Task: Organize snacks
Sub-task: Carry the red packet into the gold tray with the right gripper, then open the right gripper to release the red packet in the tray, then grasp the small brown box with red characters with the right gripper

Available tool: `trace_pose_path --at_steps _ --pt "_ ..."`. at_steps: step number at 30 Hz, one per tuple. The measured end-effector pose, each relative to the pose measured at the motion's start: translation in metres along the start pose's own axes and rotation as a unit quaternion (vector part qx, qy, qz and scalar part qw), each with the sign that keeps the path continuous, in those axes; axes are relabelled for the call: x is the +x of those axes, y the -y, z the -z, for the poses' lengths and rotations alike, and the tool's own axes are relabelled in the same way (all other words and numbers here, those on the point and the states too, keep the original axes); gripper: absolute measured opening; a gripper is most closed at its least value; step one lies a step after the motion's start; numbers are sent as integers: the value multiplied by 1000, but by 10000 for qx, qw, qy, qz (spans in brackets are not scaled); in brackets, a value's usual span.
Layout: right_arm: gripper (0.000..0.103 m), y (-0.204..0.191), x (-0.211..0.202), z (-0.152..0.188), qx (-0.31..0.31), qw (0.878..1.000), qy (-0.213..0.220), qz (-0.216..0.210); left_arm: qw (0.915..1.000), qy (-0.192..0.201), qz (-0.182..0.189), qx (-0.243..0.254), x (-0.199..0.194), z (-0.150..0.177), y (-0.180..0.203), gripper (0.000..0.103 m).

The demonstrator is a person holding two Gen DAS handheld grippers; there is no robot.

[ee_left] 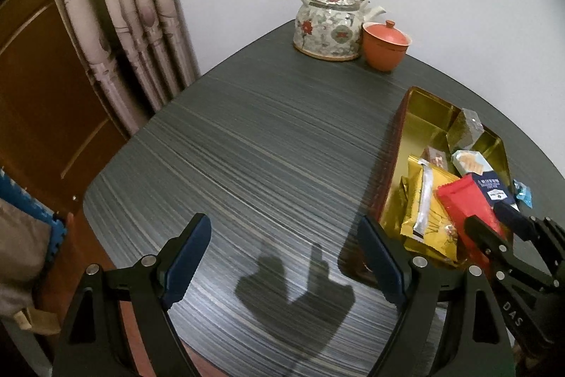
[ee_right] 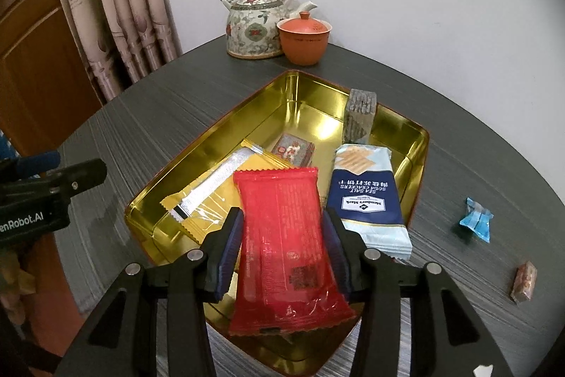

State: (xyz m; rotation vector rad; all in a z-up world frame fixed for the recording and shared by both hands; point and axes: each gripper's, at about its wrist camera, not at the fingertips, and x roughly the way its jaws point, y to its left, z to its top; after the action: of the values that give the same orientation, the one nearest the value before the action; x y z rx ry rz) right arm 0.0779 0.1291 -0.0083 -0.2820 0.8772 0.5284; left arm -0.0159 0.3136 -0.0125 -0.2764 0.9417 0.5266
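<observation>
My right gripper (ee_right: 282, 235) is shut on a red snack packet (ee_right: 282, 235) and holds it over the near end of the gold tin tray (ee_right: 300, 83). In the tray lie a yellow packet (ee_right: 219, 189), a blue-and-white cracker packet (ee_right: 367, 196), a small patterned box (ee_right: 295, 149) and a grey block (ee_right: 358, 115) leaning on the far wall. My left gripper (ee_left: 286, 257) is open and empty above the bare table, left of the tray (ee_left: 423, 105). The red packet (ee_left: 466, 204) and the right gripper (ee_left: 501, 235) also show in the left wrist view.
A floral teapot (ee_right: 256, 27) and an orange lidded cup (ee_right: 303, 37) stand at the table's far edge. A blue candy (ee_right: 476, 219) and a small brown candy (ee_right: 524, 281) lie on the table right of the tray. Curtain and wooden door are at left.
</observation>
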Motion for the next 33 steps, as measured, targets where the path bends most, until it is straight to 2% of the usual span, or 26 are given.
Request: trace_pose_path --at_steps 4,10,14,20,27,33 --pt "51 3 -8 0 92 9998 118 -99 9999 93 -19 84 -3 0 4 85" --pt "51 14 -29 1 261 9989 354 -168 9997 146 -1 176 -5 1 8 85" --pt "54 35 -47 9 400 9975 572 47 9996 202 -14 209 -7 2 10 85" --pt "54 104 -58 37 1019 9909 526 698 9996 182 -18 208 -7 3 10 85" --pt "54 199 -65 74 1909 9682 372 1573 9996 174 -17 205 -7 4 12 85" --pt "54 246 -47 91 2275 9589 197 1686 9992 287 -3 295 -11 6 17 85"
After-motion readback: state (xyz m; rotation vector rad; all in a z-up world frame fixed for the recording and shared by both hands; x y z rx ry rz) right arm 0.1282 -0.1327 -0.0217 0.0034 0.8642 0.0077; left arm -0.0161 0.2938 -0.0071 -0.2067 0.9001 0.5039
